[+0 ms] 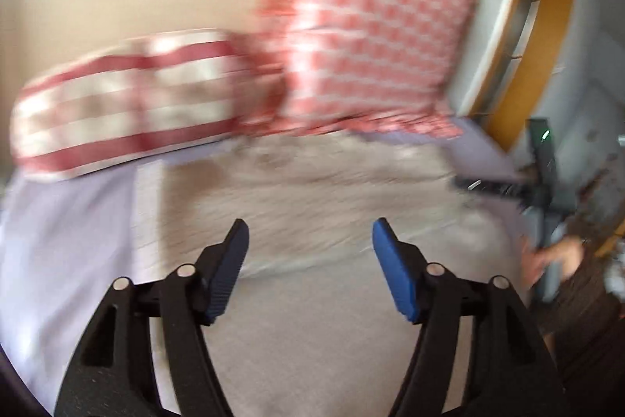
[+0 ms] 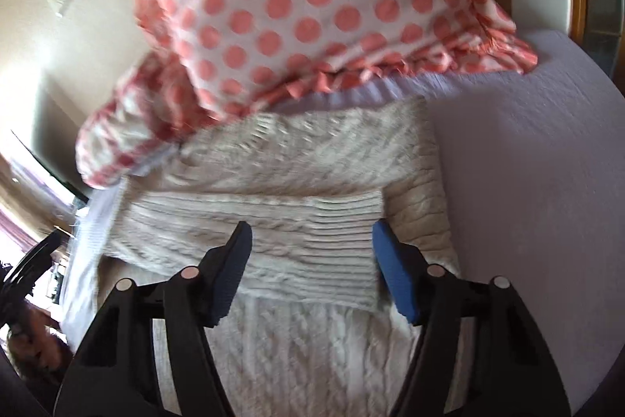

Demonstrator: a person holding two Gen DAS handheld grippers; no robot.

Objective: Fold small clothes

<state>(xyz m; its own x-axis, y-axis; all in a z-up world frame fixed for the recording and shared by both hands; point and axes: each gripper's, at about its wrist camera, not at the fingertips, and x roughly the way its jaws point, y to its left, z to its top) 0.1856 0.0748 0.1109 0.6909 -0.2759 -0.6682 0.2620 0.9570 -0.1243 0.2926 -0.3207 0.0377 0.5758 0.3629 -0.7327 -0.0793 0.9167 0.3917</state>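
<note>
Hovering over a cream cable-knit sweater (image 2: 297, 206), the right gripper (image 2: 310, 253) has its blue-padded fingers (image 2: 394, 276) spread wide apart with nothing between them; a folded-over ribbed part of the sweater lies just below and ahead of the tips. The garment rests on a lilac bed sheet (image 2: 527, 182), which stretches off to the gripper's right. Beyond the sweater, a polka-dot pillow (image 2: 304, 6) with a frilled edge touches its far end. The left gripper (image 1: 310, 253) is likewise held apart and empty above the same sweater (image 1: 332, 182), here blurred. Ahead of it to the left lies a red-striped pillow (image 1: 125, 100), beside the dotted one (image 1: 371, 26).
</note>
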